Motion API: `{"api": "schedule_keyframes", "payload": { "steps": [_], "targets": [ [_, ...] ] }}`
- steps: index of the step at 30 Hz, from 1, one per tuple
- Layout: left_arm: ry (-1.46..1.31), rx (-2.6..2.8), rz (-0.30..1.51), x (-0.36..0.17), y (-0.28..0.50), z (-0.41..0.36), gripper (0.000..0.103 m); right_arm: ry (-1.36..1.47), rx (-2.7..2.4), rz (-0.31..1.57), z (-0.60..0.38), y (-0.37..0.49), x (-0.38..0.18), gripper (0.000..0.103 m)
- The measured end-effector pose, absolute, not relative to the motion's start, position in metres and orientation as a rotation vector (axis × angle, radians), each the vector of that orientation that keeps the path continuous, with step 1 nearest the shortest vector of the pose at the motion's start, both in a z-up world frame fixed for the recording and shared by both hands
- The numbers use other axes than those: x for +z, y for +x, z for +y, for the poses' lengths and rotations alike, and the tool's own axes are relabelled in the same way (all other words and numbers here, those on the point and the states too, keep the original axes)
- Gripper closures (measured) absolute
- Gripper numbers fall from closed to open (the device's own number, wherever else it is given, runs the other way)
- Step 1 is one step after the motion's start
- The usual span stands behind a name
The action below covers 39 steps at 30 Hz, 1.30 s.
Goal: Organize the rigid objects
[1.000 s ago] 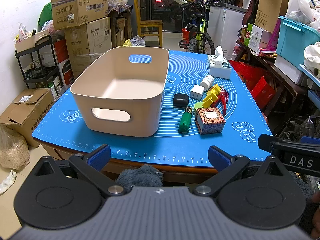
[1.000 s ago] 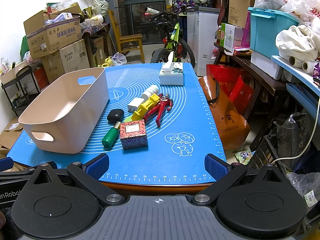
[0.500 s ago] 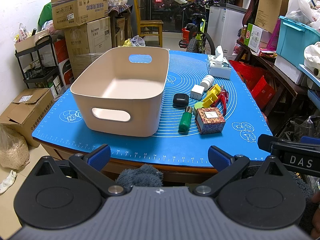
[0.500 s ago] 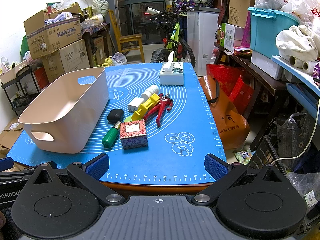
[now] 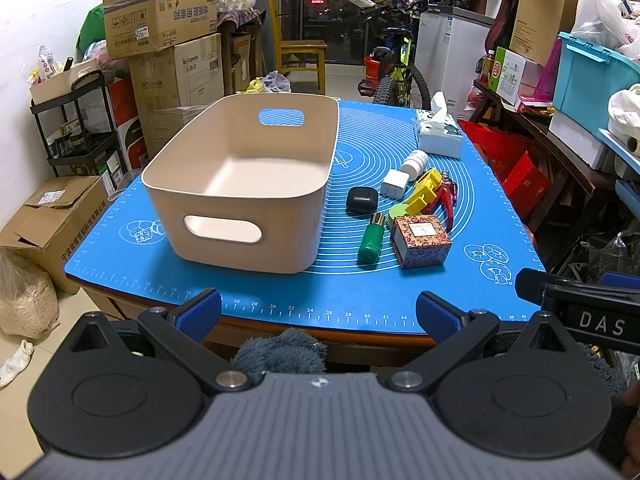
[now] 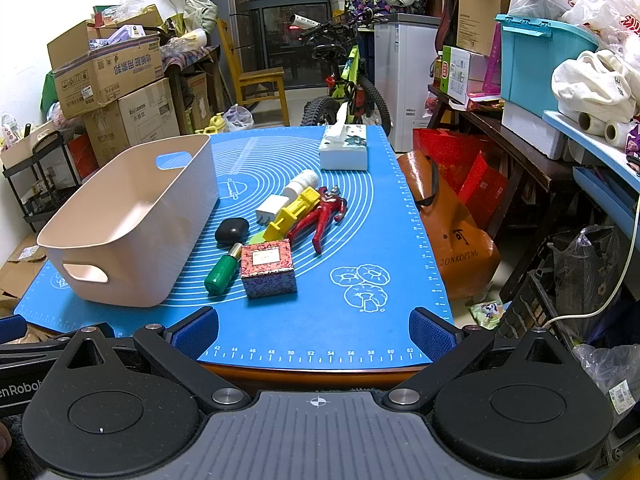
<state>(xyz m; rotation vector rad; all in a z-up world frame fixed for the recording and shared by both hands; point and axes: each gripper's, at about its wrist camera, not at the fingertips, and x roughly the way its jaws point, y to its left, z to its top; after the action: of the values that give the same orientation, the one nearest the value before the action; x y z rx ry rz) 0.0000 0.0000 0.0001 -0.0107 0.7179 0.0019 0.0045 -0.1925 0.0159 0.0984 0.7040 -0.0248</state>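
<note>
White "DAS" on a black bar [image 5: 592, 312] at lower right of the left wrist view. "JONKOPING" on an orange bag [image 6: 452, 232] right of centre in the right wrist view. Ruler numbers 42 to 62 along the near edge of a blue silicone mat [image 6: 320, 336]. Partial "nRobo" on a black bar [image 6: 20, 376] at lower left.

Matt plastic bin [image 5: 256, 184] (smooth), glossy green bottle [image 5: 371, 238]
</note>
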Motion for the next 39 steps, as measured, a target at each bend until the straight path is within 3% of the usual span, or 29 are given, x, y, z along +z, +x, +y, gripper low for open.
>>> {"api": "schedule_keyframes", "payload": {
  "steps": [39],
  "targets": [
    [-0.005, 0.008, 0.699, 0.0054, -0.0019, 0.0009, 0.0, 0.12, -0.012, 0.698, -0.1946, 0.0034, 0.0193, 0.002]
  ]
}}
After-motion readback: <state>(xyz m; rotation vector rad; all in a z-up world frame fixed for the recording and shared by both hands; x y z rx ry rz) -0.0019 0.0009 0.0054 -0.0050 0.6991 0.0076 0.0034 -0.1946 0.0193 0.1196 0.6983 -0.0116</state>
